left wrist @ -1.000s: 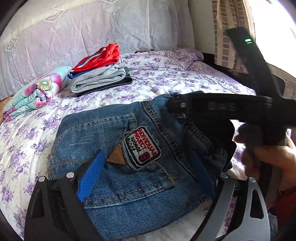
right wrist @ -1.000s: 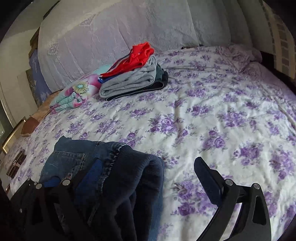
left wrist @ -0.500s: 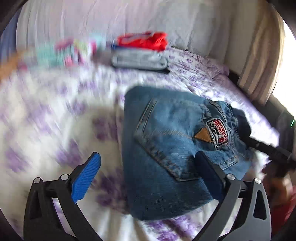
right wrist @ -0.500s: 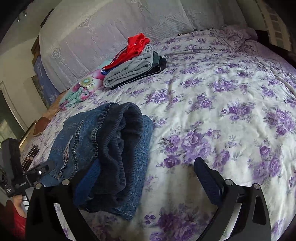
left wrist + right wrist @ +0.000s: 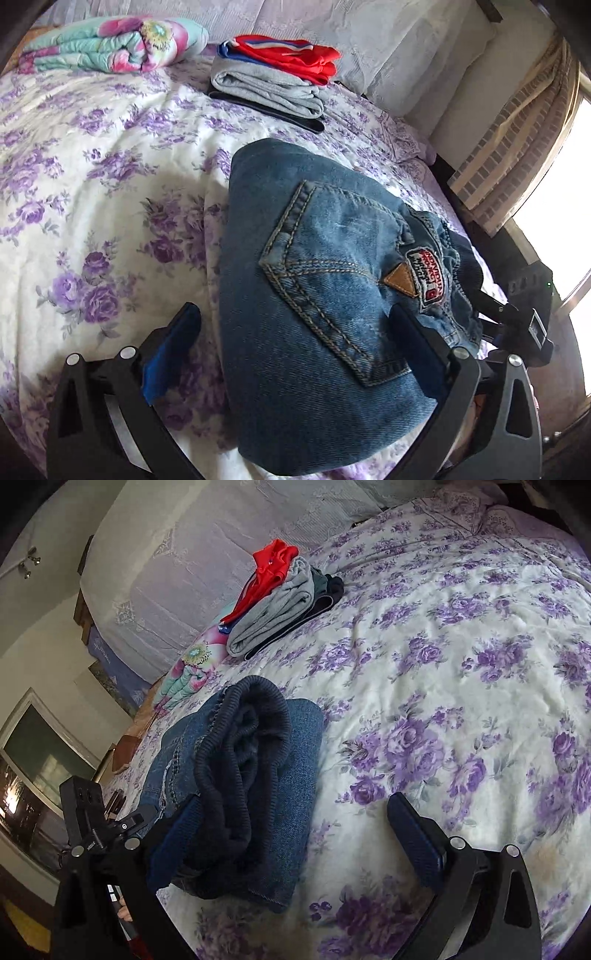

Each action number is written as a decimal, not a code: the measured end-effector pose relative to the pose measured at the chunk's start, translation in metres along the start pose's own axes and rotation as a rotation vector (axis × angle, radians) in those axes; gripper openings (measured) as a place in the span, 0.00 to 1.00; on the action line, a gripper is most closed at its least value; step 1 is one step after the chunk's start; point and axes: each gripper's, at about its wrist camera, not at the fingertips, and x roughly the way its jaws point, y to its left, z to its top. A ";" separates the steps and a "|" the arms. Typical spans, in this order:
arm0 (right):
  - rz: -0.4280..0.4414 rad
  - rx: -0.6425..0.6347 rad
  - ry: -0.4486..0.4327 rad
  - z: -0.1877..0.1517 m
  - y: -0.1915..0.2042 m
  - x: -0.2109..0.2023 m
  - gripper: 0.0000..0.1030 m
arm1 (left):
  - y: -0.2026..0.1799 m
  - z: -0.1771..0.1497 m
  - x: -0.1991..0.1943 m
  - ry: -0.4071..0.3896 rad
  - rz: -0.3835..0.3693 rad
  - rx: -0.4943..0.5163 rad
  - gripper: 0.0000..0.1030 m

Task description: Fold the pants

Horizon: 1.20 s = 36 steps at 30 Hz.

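Observation:
The folded blue jeans (image 5: 317, 295) lie on the floral bedspread (image 5: 92, 177), back pocket and red patch facing up. My left gripper (image 5: 295, 350) is open, its fingers straddling the near end of the bundle. In the right wrist view the jeans (image 5: 258, 775) show their dark ribbed waistband end. My right gripper (image 5: 295, 834) is open, its left finger beside the waistband, its right finger over bare bedspread (image 5: 461, 701). The right gripper also shows at the jeans' far end in the left wrist view (image 5: 517, 317).
A stack of folded clothes (image 5: 273, 81), red on grey on black, sits near the headboard, also in the right wrist view (image 5: 284, 602). A rolled floral blanket (image 5: 118, 44) lies beside it. A curtained window (image 5: 524, 147) is to the right. A bedside cabinet (image 5: 40, 760) stands left.
Both grippers have pulled back from the jeans. The left one swung round to the bundle's other end. The jeans now lie folded on the bed.

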 end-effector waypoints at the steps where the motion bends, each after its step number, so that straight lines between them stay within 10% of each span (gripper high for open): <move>1: -0.014 -0.004 -0.013 -0.001 0.002 -0.002 0.97 | -0.001 -0.001 -0.001 -0.008 0.010 0.003 0.96; 16: -0.236 -0.463 -0.339 -0.044 0.118 -0.057 0.97 | 0.018 0.023 -0.033 -0.123 0.088 -0.009 0.96; 26: -0.281 -0.601 -0.178 -0.046 0.181 0.026 0.97 | 0.019 0.098 0.041 0.055 0.156 0.114 0.96; 31: -0.325 -0.616 -0.078 -0.062 0.170 0.046 0.97 | 0.059 0.094 0.064 0.100 -0.062 -0.002 0.96; 36: -0.338 -0.632 -0.083 -0.066 0.170 0.048 0.97 | 0.051 0.090 0.058 0.066 -0.031 0.042 0.96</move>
